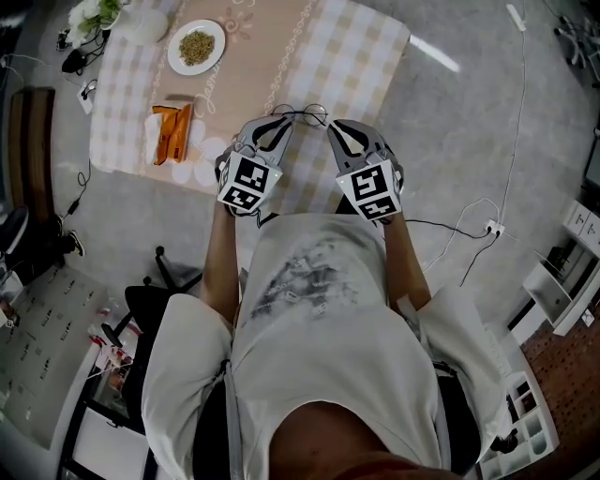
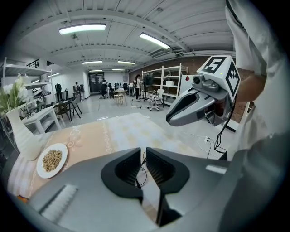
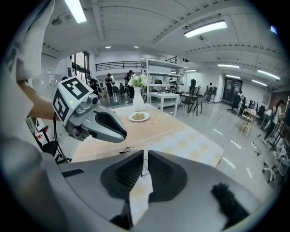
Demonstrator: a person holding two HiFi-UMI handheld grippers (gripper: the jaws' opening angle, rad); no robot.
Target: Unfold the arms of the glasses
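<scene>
Surface: a table (image 1: 361,56) under a cloth of pale checks with a beige centre panel, standing on a grey floor.
Operator: a person in a white T-shirt (image 1: 319,309), bare forearms reaching forward to the near edge of the table.
Left gripper (image 1: 278,127): grey body, black ribbed pads, marker cube at the rear. The jaws stand slightly apart, with a thin dark wire of the frame running through the gap. The pads are not seen to press on it.
Right gripper (image 1: 333,129): same build. The jaws are drawn almost together and pinch the thin wire at the other end of the frame.
Task item: thin-rimmed round-lens wire glasses (image 1: 302,113). Two round rims joined by a fine bridge, lenses clear, metal dark and very slender.
Item position: directly between the two gripper tips, over the near part of the cloth, one rim at each tip. Whether it rests on the cloth cannot be told. The arms are too fine to make out.
Mid table: an orange foil packet (image 1: 172,133), left of the left gripper.
Far table: a white round plate of tan grain (image 1: 196,47), then white flowers in a white vase (image 1: 94,14) at the far corner.
Background: an open hall with shelving, desks and strip lights.
</scene>
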